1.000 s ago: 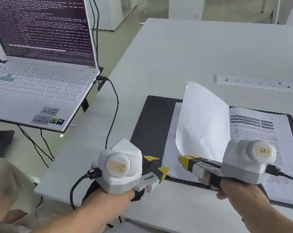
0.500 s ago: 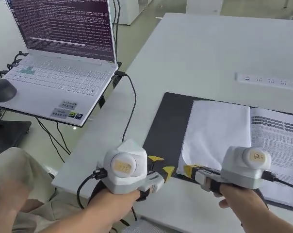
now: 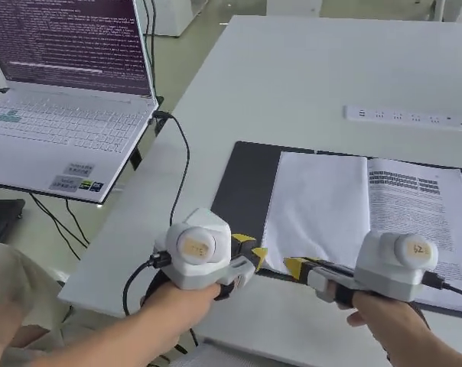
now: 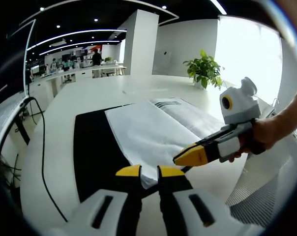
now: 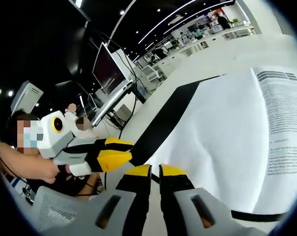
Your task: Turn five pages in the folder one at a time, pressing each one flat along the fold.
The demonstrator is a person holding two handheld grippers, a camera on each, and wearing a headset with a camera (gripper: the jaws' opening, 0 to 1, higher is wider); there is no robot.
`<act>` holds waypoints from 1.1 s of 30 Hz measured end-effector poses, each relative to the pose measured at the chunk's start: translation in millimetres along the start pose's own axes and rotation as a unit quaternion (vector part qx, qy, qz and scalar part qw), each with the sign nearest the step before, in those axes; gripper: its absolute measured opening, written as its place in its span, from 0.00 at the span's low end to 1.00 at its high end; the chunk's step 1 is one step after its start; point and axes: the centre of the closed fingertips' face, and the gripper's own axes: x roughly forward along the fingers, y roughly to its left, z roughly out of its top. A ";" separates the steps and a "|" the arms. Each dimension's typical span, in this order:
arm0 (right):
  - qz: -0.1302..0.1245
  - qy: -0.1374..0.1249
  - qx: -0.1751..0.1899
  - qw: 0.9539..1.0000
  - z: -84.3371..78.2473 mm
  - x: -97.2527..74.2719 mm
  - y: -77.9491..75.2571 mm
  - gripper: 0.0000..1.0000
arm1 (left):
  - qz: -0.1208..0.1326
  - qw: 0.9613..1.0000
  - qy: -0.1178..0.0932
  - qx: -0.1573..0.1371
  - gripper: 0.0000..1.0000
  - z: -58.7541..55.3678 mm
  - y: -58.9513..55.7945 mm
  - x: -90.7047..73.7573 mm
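On the far left of the head view, at about ten o'clock, an open laptop (image 3: 63, 92) is seen on its own low stand, with a dark cable (image 3: 181, 164) running from its edge down past the corner of the white table (image 3: 292, 69). The left gripper (image 3: 250, 248) is held at seven o'clock over the table's near edge, with its jaws drawn together to a thin slit and nothing between them. The folder (image 3: 239, 191) lies open and flat at four o'clock: bare black cover on the left, a blank white page (image 3: 315, 206) in the middle, a printed page (image 3: 414, 206) on the right. The right gripper (image 3: 296, 267) is held at five o'clock, just off the near edge of the blank page, its jaws likewise closed and empty. A white power strip (image 3: 411, 118) lies at two o'clock, well apart from the folder. A wider room is given by the left gripper view: a bright window wall, a potted plant (image 4: 205, 71) at one o'clock, ceiling light strips and distant desks at eleven, with the right gripper (image 4: 190, 155) entering from three o'clock. In the right gripper view, the left gripper (image 5: 114, 151) is seen at eight o'clock and the laptop's screen edge-on at ten.
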 end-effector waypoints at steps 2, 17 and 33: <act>-0.003 -0.022 0.019 1.000 14.8 -11.2 -13.6 0.02 | -0.011 1.000 0.010 0.014 0.10 -5.2 -4.9 13.4; -0.018 -0.048 0.061 0.997 93.0 -24.6 -82.6 0.00 | 0.028 0.999 0.040 0.009 0.00 -32.3 -0.7 49.1; -0.044 -0.032 0.174 0.983 105.2 9.9 -160.5 0.00 | 0.040 0.997 0.038 0.045 0.00 -33.4 0.2 47.5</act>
